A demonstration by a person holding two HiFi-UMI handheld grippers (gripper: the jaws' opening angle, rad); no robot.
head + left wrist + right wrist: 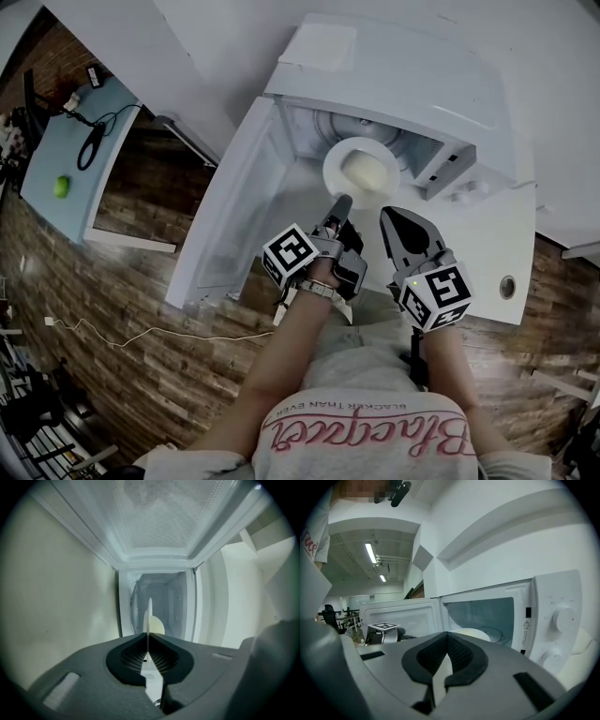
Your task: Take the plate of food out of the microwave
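The white microwave [403, 84] stands open, its door [230, 202] swung out to the left. A white plate [361, 169] with a pale mound of food [366, 169] sits at the mouth of the cavity. My left gripper [340, 202] is shut on the plate's near rim. In the left gripper view the plate [149, 613] shows edge-on between the closed jaws of the left gripper [148, 637], with the food [158, 626] beside it. My right gripper [389, 216] is shut on nothing, just right of the left one and short of the plate. The right gripper view shows this gripper [446, 635] before the plate [476, 633].
The microwave's control panel with two knobs [564, 618] is right of the cavity. The left gripper's marker cube [384, 627] sits by the open door [401, 616]. A blue table [66, 150] with a green object [62, 186] and cables stands far left over the wooden floor.
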